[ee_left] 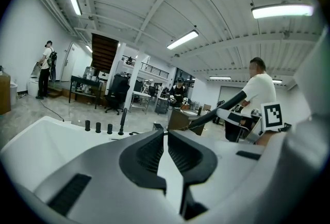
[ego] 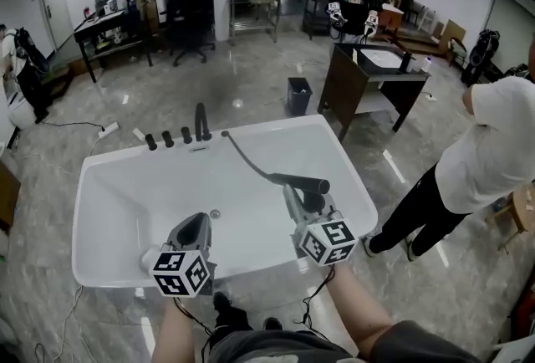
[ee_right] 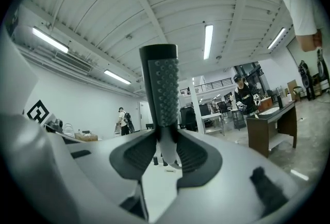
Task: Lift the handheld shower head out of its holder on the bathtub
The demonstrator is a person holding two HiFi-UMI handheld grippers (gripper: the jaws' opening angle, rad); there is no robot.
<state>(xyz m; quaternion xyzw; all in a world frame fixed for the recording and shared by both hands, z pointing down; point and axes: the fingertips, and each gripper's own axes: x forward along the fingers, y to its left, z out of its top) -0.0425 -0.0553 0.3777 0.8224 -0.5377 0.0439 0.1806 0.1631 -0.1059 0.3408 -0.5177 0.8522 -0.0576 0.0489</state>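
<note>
I count one tub (ego: pixel 125 194), one shower head (ee_right: pixel 162 89), one hose (ego: pixel 247 161), and three knobs (ego: pixel 167 138) with one spout (ego: pixel 201 120) on the far rim. My right gripper (ee_right: pixel 166 152) has its jaws part spread and pinching the shower head, which is above the tub's right half. The hose runs back to the rim by the spout. My left gripper (ee_left: pixel 166 152) hangs over the near rim, jaws together and empty. A person in white (ego: pixel 493 152) stands right of the tub. A desk (ego: pixel 368 77) and a bin (ego: pixel 298 95) stand beyond it.
</note>
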